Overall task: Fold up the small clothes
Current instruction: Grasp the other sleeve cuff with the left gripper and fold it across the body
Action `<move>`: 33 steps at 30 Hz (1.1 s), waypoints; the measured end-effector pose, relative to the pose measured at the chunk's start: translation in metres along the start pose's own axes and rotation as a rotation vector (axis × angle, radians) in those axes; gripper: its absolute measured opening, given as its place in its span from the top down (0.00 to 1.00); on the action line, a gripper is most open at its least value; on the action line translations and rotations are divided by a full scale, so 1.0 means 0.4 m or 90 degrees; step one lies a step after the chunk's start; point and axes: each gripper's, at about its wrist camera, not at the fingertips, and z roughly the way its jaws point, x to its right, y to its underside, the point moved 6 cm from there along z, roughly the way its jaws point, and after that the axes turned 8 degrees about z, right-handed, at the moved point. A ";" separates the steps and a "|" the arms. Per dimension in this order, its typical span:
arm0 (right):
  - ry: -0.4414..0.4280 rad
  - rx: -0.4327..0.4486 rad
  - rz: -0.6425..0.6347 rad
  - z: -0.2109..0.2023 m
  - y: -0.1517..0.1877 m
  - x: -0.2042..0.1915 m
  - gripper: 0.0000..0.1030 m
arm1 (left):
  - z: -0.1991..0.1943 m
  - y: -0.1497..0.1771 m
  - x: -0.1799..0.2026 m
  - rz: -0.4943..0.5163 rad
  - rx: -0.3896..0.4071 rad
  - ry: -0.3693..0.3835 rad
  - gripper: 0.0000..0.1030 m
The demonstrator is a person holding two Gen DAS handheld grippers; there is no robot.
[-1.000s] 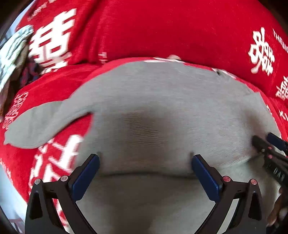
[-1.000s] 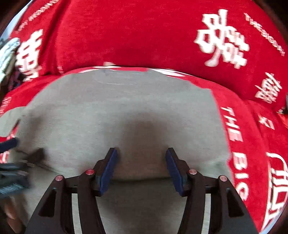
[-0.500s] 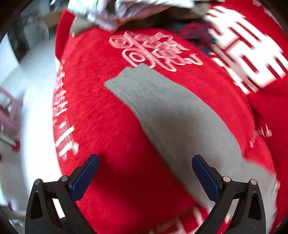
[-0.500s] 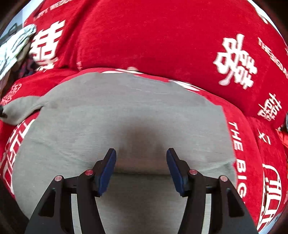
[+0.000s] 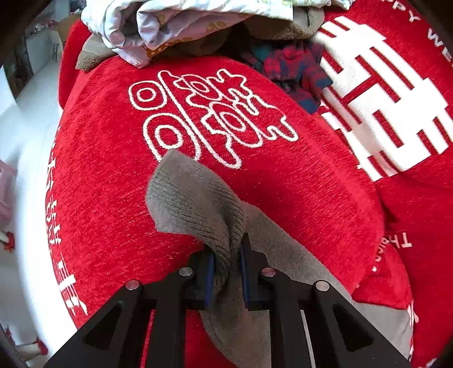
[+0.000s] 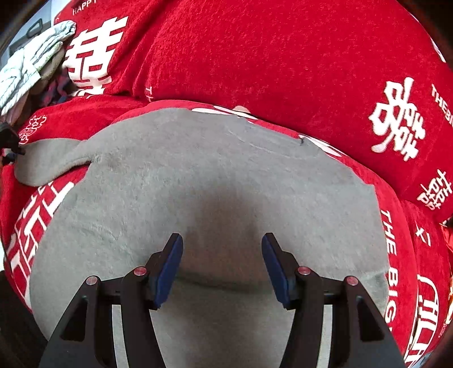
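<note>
Pinching the sleeve [image 5: 195,206] between its two blue pads, our left gripper [image 5: 226,269] is closed tight on the gray cloth. The cuff end flops over in front of the fingers and points away from us, up toward the white loops on the red cover [image 5: 113,184]. Behind the grip, the sleeve runs back and to the right, down toward the body of the top. So the long line of the sleeve goes from far left to near right, and we think the next move is to carry it that way, across onto the body.

Our right gripper [image 6: 222,263] is open, with its pads apart and nothing between them. It sits low over the gray top [image 6: 226,169], which lies spread flat on the cover. From this side the sleeve sticks out far to the left, so our left gripper is the one near it, and our right one is well away from it.

Some parts are hard to see. The near edge of the top is cut off behind the right fingers. We cannot tell if those pads touch the cloth or just float over it. We see no second sleeve. A pile of clothes [image 5: 198,25] lies far back, and its edges are cut off.
</note>
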 end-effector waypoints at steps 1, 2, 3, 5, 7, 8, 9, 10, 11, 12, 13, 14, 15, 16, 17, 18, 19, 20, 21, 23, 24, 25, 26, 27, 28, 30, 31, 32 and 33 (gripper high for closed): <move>-0.002 0.003 -0.009 0.006 -0.020 -0.016 0.41 | -0.010 0.004 -0.009 0.007 0.010 0.001 0.84; -0.010 0.007 -0.013 0.011 -0.041 -0.031 0.41 | -0.027 0.007 -0.015 0.022 0.030 -0.001 0.84; -0.021 0.008 -0.014 0.022 -0.067 -0.050 0.41 | -0.044 0.006 -0.019 0.034 0.046 -0.006 0.84; -0.030 0.002 -0.013 0.053 -0.111 -0.084 0.41 | -0.086 0.021 -0.011 0.073 0.088 -0.032 0.84; -0.036 -0.011 -0.019 0.104 -0.163 -0.139 0.41 | -0.126 0.036 -0.002 0.104 0.119 -0.050 0.84; -0.038 -0.018 -0.022 0.128 -0.183 -0.163 0.41 | -0.148 0.042 0.006 0.114 0.132 -0.056 0.84; -0.032 -0.024 -0.027 0.154 -0.202 -0.186 0.41 | -0.166 0.041 0.009 0.121 0.145 -0.059 0.84; -0.021 -0.030 -0.032 0.186 -0.223 -0.215 0.41 | -0.173 0.031 0.011 0.125 0.153 -0.061 0.84; -0.017 -0.037 -0.035 0.209 -0.235 -0.235 0.41 | -0.189 0.026 0.014 0.132 0.161 -0.062 0.84; -0.012 -0.048 -0.036 0.237 -0.246 -0.257 0.41 | -0.201 0.024 0.020 0.139 0.167 -0.063 0.84; -0.004 -0.059 -0.032 0.265 -0.254 -0.281 0.41 | -0.216 0.018 0.025 0.146 0.175 -0.059 0.84; -0.005 -0.063 -0.032 0.276 -0.254 -0.295 0.41 | -0.225 0.015 0.030 0.151 0.179 -0.056 0.84; -0.005 -0.059 -0.035 0.282 -0.258 -0.316 0.41 | -0.237 0.009 0.038 0.159 0.182 -0.051 0.84; -0.009 -0.052 -0.046 0.278 -0.263 -0.338 0.41 | -0.245 0.007 0.045 0.163 0.182 -0.044 0.84; -0.038 -0.061 -0.060 0.272 -0.265 -0.359 0.41 | -0.257 0.005 0.056 0.168 0.182 -0.036 0.84; -0.077 -0.070 -0.062 0.261 -0.265 -0.371 0.41 | -0.265 0.003 0.068 0.175 0.182 -0.029 0.84; -0.100 -0.064 -0.052 0.244 -0.268 -0.370 0.41 | -0.276 0.004 0.083 0.183 0.183 -0.020 0.84; -0.097 -0.050 -0.044 0.227 -0.271 -0.357 0.41 | -0.283 0.009 0.100 0.191 0.182 -0.011 0.84; -0.073 -0.043 -0.039 0.214 -0.272 -0.334 0.41 | -0.289 0.015 0.121 0.201 0.180 -0.002 0.84; -0.044 -0.052 -0.036 0.205 -0.265 -0.296 0.41 | -0.302 0.035 0.169 0.223 0.168 0.015 0.84; -0.042 -0.061 -0.031 0.196 -0.257 -0.269 0.41 | -0.304 0.044 0.188 0.229 0.163 0.021 0.84; -0.044 -0.064 -0.026 0.190 -0.252 -0.251 0.41 | -0.310 0.060 0.218 0.242 0.156 0.030 0.84; -0.045 -0.069 -0.022 0.181 -0.245 -0.227 0.41 | -0.314 0.070 0.236 0.249 0.153 0.035 0.84; -0.041 -0.075 -0.017 0.169 -0.233 -0.200 0.41 | -0.319 0.083 0.259 0.259 0.149 0.040 0.84; -0.038 -0.077 -0.015 0.160 -0.226 -0.179 0.41 | -0.325 0.099 0.285 0.272 0.145 0.045 0.84; -0.040 -0.077 -0.012 0.138 -0.206 -0.143 0.41 | -0.338 0.128 0.332 0.295 0.138 0.054 0.84; -0.043 -0.076 -0.005 0.124 -0.194 -0.118 0.41 | -0.347 0.146 0.359 0.308 0.136 0.057 0.84; -0.046 -0.075 0.002 0.112 -0.185 -0.098 0.41 | -0.356 0.163 0.383 0.320 0.135 0.060 0.84; -0.049 -0.073 0.010 0.101 -0.172 -0.075 0.41 | -0.366 0.179 0.407 0.331 0.135 0.064 0.84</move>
